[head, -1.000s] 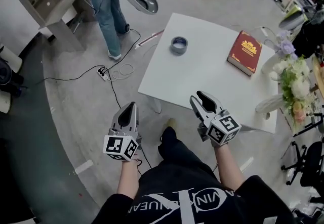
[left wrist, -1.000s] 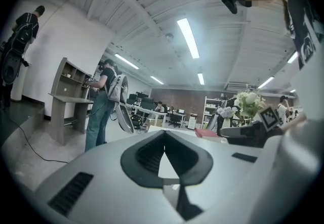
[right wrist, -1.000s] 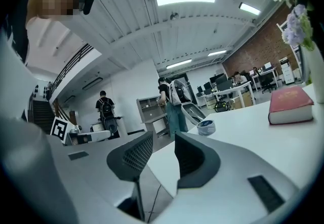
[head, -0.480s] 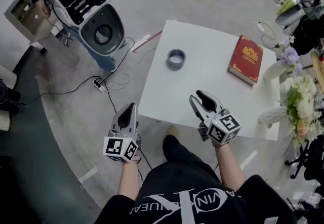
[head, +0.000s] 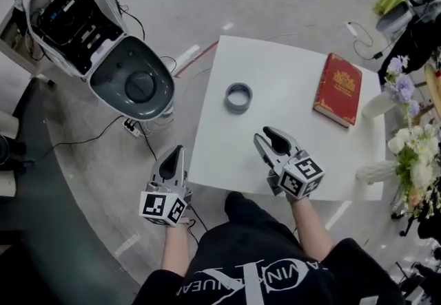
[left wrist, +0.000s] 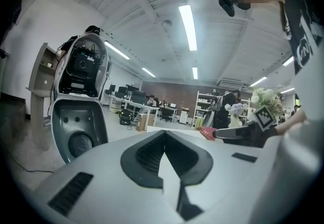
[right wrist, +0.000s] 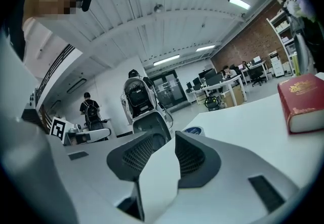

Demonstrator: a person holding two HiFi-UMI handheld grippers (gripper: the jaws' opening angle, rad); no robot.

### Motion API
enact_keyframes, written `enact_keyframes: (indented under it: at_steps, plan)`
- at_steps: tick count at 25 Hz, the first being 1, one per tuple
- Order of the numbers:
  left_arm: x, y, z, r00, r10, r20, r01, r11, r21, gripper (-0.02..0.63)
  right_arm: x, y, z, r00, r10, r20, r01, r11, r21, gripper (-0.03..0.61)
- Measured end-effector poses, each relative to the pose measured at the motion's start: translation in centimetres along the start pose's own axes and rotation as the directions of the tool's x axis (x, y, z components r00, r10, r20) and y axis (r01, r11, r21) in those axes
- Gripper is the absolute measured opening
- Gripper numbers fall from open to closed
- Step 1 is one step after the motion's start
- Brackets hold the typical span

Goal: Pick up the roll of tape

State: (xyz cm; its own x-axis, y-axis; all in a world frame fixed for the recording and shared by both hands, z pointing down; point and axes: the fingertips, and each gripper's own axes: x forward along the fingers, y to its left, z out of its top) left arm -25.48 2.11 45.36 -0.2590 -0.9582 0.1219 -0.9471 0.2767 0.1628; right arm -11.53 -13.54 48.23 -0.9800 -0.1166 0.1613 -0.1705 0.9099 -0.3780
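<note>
The grey roll of tape (head: 238,97) lies flat on the white table (head: 289,159), left of its middle. My right gripper (head: 271,140) hovers over the table's near edge, open and empty, well short of the tape and pointing toward it. In the right gripper view the tape (right wrist: 193,130) shows small, just beyond the spread jaws of the right gripper (right wrist: 171,137). My left gripper (head: 171,157) hangs over the floor off the table's left near corner, its jaws shut with nothing in them. The left gripper view shows its tips meeting (left wrist: 164,133).
A red book (head: 339,89) lies on the table's right side, with flowers (head: 413,159) beyond the right edge. A large white open machine shell (head: 103,42) stands on the floor to the left, cables (head: 138,128) beside it. A person's leg is under the near edge.
Both grippers have moved forward toward the table, and the tape sits nearer to them. The standing person has left the view and the white shell has come in at the left.
</note>
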Motion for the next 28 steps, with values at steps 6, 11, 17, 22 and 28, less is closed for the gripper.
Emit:
enact_keyframes:
  at_steps: [6,11,17,22,28]
  plan:
    - [4.3,2.8,0.9,1.0,0.0,-0.005,0.0,1.0,0.016,0.005,3.0,-2.9,0.7,0.998,-0.056,-0.006,0.056,0.998,0.029,0.158]
    - [7.5,4.2,2.0,0.999,-0.031,-0.018,0.031,0.999,0.021,0.005,5.4,-3.8,1.2,0.997,-0.074,-0.035,0.076,0.995,0.056,0.158]
    - [10.1,4.8,3.8,0.997,-0.078,-0.026,0.079,0.996,0.039,0.005,7.6,-4.1,2.0,0.996,-0.081,-0.047,0.084,0.994,0.068,0.16]
    - [12.3,3.4,2.3,0.991,-0.128,-0.047,0.129,0.991,0.034,0.005,7.7,-5.9,0.5,0.993,-0.097,-0.064,0.102,0.992,0.079,0.158]
    - [15.8,2.1,1.6,0.965,-0.243,-0.095,0.246,0.969,0.025,0.005,7.4,-7.8,0.7,0.982,-0.181,-0.059,0.187,0.974,0.124,0.158]
